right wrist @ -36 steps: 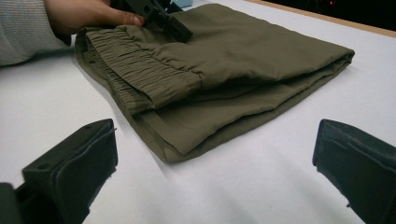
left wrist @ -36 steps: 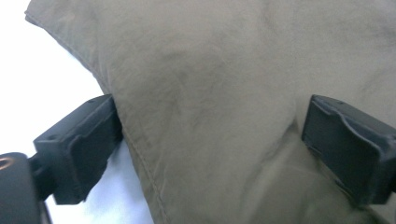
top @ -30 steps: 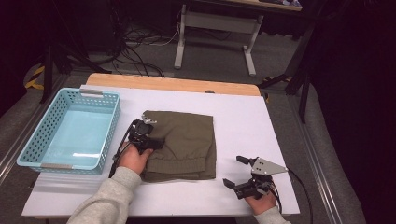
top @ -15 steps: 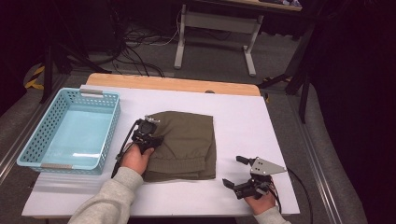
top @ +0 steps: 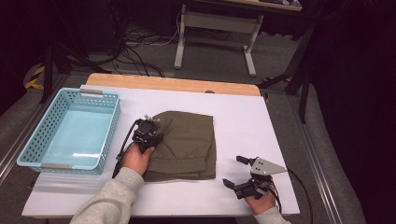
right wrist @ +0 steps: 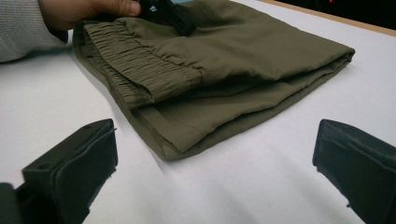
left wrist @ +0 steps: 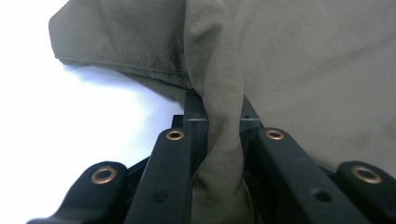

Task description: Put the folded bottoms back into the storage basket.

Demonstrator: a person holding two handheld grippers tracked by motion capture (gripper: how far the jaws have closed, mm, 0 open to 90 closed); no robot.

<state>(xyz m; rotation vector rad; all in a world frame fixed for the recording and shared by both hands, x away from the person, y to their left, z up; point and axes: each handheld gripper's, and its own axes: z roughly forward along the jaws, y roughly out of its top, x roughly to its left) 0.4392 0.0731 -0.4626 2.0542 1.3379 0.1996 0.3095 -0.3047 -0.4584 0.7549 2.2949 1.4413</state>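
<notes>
Folded olive-green trousers (top: 187, 142) lie in the middle of the white table (top: 243, 121). My left gripper (top: 150, 127) sits at their left edge; its jaws have just been closing and now pinch a raised fold of the olive cloth (left wrist: 219, 116) between them. The trousers' elastic waistband (right wrist: 140, 70) faces my right gripper (right wrist: 215, 186), which rests open near the table's front right (top: 235, 171), a short way off the trousers, with nothing between its fingers (right wrist: 74, 168).
A light blue plastic basket (top: 70, 128) stands on the table's left side, close to the left hand. Behind the table are a metal stand's legs (top: 215, 37) and cables on the floor. The table's far edge shows a wooden strip (top: 173, 84).
The left gripper shifted slightly forward along the trousers' left edge and closed on a fold of the cloth. The right gripper stayed put.
</notes>
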